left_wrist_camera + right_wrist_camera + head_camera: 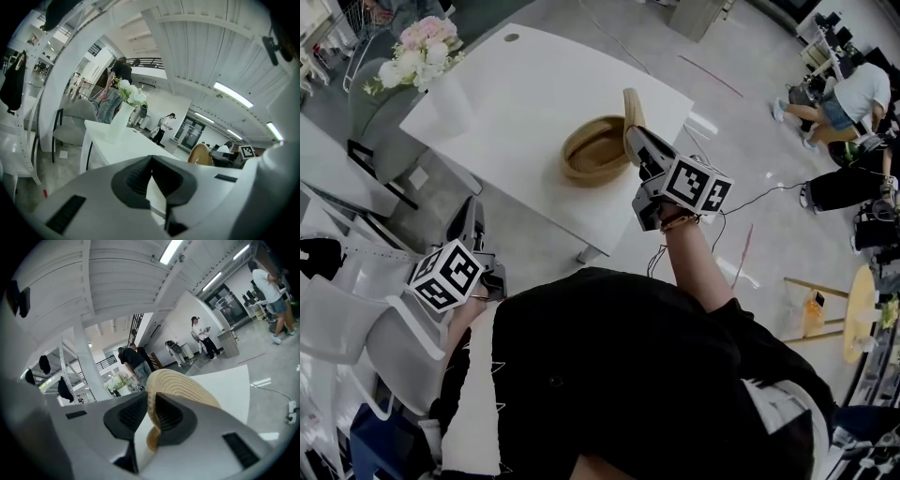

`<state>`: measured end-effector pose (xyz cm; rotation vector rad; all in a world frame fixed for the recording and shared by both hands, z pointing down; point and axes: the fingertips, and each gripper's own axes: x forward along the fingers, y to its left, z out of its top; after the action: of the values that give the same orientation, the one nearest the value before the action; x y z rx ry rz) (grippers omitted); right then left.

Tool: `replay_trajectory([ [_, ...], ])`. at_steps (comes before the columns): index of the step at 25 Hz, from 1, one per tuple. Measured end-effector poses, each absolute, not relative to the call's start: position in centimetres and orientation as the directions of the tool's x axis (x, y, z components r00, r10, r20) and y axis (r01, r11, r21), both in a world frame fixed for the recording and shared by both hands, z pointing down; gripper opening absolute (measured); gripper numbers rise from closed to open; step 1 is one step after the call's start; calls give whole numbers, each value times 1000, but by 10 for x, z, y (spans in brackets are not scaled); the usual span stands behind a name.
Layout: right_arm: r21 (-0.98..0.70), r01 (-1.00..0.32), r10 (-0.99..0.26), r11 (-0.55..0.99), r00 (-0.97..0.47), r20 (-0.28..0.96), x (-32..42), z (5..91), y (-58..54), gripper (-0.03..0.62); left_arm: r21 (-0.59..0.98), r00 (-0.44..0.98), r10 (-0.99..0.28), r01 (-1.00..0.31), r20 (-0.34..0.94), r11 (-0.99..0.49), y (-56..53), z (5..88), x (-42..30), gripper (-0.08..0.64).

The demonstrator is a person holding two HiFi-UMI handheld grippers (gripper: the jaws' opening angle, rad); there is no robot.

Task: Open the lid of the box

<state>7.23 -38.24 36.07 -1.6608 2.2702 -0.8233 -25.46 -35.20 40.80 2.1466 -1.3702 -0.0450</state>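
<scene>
Right gripper [151,401]: jaws partly closed and clamped on the rim of the woven lid [180,383]; ribbed pads are seen pressing both faces of the straw edge. In the head view the lid is held upright on its edge, just right of centre, above the right rim of the box [592,150]. Contact between lid and box cannot be judged.

Box: round, woven, tan, uncovered, interior exposed. It is set on the white table [534,84] near the table's lower right edge, at the centre of the frame.

Left gripper [151,164]: jaws brought together at the tips, nothing caught between them. It is held low at the left of the head view, well apart from the box and off the table.

Surroundings: a white vase [119,124] with pale flowers [130,93] is noted at the table's far corner, upper left of the head view, with a grey chair [380,112] beside it. White chairs [356,319] are stacked at lower left. Cables [759,199] are seen lying across the floor to the right. People [848,98] are seen at upper right. Nothing is placed between the box and either gripper.
</scene>
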Motion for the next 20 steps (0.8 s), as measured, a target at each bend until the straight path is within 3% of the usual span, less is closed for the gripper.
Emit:
replay_trajectory([
  [20,-737,-649,-932,188,-354,75,127,359,-381,61,484,395,-885,-841,245,-241,-350,391,-232,11],
])
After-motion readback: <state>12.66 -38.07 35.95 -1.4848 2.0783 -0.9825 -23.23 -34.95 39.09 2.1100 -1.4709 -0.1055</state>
